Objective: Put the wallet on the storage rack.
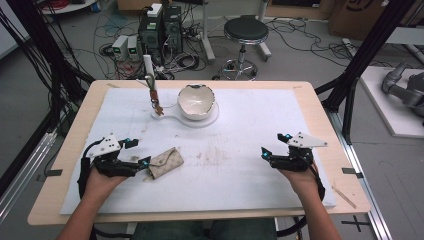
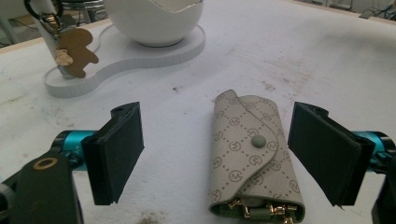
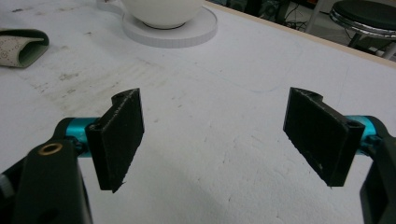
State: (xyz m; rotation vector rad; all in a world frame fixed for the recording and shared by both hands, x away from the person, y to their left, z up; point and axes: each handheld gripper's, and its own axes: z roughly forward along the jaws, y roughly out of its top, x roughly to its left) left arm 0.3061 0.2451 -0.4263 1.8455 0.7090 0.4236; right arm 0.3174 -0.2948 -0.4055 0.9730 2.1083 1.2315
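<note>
A beige patterned key pouch (image 2: 250, 154) with a green snap lies flat on the white mat, gold hooks showing at its open near end. My left gripper (image 2: 217, 140) is open around it: the pouch sits between the jaws, nearer the right pad (image 2: 327, 154), and neither pad touches it. In the high view the pouch (image 1: 165, 162) lies just right of the left gripper (image 1: 137, 152). My right gripper (image 3: 212, 126) is open with nothing in it, low over bare mat at the table's right (image 1: 274, 144).
A white bowl (image 1: 196, 101) stands on a white base (image 1: 210, 121) at the back middle. Beside it a post (image 1: 149, 70) carries a brown charm (image 2: 77, 51). Beyond the table are a stool (image 1: 245, 32) and computer cases (image 1: 160, 30).
</note>
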